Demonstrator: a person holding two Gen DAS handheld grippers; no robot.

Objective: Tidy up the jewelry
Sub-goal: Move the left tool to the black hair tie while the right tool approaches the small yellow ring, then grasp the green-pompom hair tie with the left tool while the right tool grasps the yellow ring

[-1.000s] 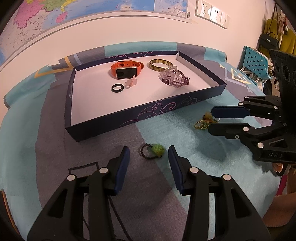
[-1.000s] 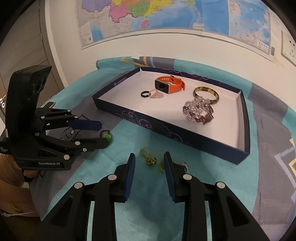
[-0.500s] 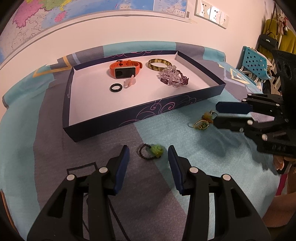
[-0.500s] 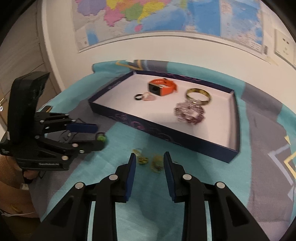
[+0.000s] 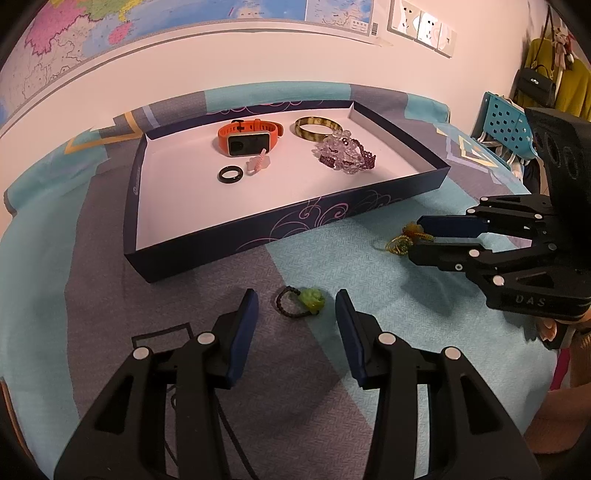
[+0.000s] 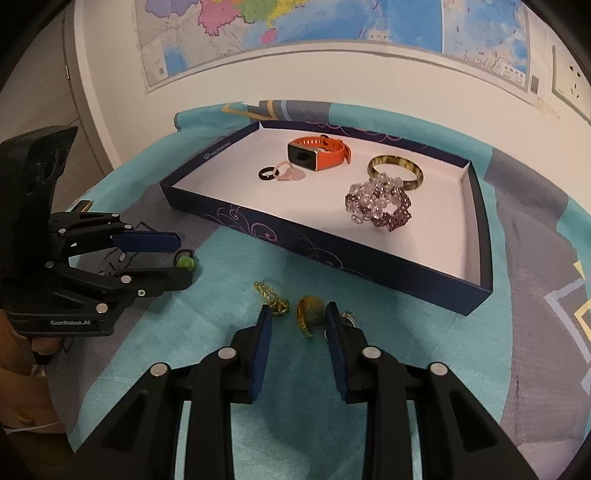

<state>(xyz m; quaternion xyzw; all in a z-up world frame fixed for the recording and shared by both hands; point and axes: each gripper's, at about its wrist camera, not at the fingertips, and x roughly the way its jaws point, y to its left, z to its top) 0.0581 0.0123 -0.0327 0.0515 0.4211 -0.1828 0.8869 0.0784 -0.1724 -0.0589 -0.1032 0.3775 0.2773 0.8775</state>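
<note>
The right tongs (image 6: pixel 298 320) hide part of a small silver thing (image 6: pixel 349 318), the gold chain (image 5: pixel 398 244) is too small to make out, and the map (image 6: pixel 295 22) is cut off on top.

Legible markings: "GenRobot.AI" printed in white on the lower body of the left gripper (image 6: pixel 186 256); "DAS" embossed on the body of the right gripper (image 5: pixel 413 236). Wall map lettering unreadable.
</note>
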